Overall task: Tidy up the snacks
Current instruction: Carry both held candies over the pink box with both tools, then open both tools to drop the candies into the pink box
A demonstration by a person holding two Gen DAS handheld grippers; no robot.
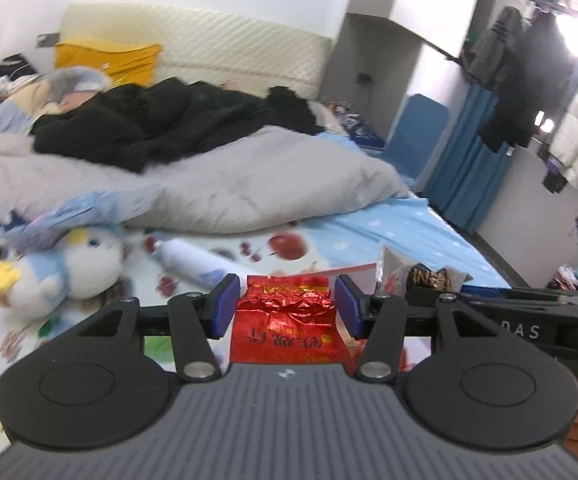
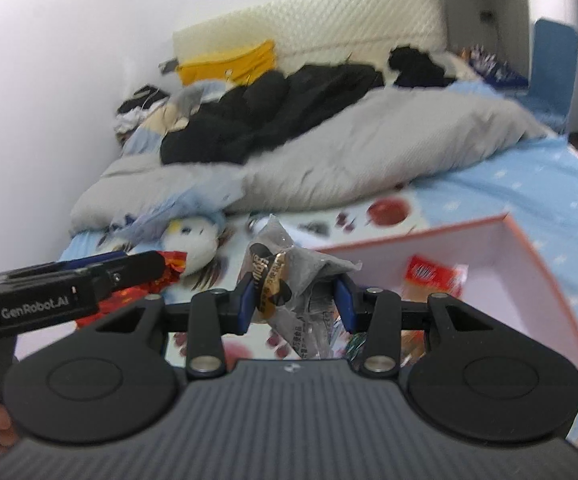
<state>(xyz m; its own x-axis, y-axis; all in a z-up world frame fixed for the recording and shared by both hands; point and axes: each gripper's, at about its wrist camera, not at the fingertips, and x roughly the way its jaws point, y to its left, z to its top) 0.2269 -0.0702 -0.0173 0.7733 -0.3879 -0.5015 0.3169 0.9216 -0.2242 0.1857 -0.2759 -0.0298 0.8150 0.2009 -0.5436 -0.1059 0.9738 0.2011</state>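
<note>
My left gripper (image 1: 287,304) is shut on a crinkled red foil snack packet (image 1: 289,320) and holds it above the bed. It also shows at the left of the right wrist view, with the red packet (image 2: 171,270) at its tip. My right gripper (image 2: 295,302) is shut on a grey and black snack packet (image 2: 285,276), also seen in the left wrist view (image 1: 421,276). An open pink box (image 2: 537,280) lies on the bed at the right, with an orange-red snack packet (image 2: 433,274) inside.
A blue and white plush toy (image 1: 61,268) and a white bottle (image 1: 193,260) lie on the fruit-print sheet. A grey duvet (image 1: 225,184) with black clothes (image 1: 161,120) covers the far bed. Clothes hang at the right (image 1: 521,80).
</note>
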